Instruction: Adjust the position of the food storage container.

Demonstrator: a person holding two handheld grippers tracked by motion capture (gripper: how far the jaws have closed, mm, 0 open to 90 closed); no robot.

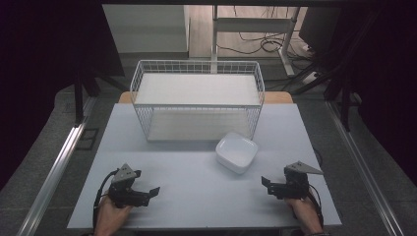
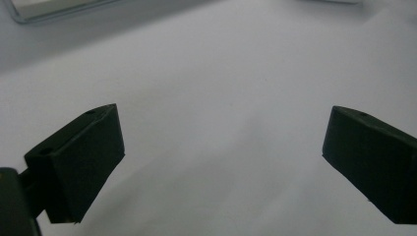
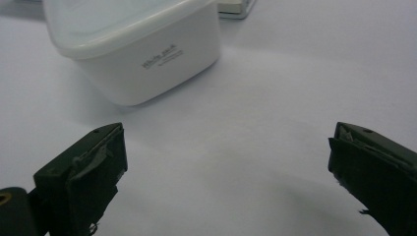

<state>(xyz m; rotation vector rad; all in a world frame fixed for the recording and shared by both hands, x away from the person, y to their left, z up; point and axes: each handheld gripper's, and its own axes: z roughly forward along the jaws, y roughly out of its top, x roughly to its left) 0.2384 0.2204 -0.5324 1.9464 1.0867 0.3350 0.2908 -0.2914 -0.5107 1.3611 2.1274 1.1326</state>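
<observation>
We are seeing a pale grey desk (image 1: 196, 196) in the high view, with a white wire basket (image 1: 196, 98) sitting at upper centre of the frame. A white square container (image 1: 237, 152) is sitting just below the basket's lower right corner, near it, contact unclear. The left gripper (image 1: 147, 191) is resting at lower left of the frame, a hand (image 1: 110, 219) holding it, jaws spread wide with nothing between them. The right gripper (image 1: 269, 186) is resting at lower right, a hand (image 1: 304, 216) behind it, jaws also apart and empty. In the right gripper view we are looking at the container (image 3: 142, 64) in the upper left, small grey print on its side, well ahead of the gripper (image 3: 226, 162). In the left gripper view the gripper (image 2: 221, 142) is pointing over bare desk (image 2: 221, 73).
</observation>
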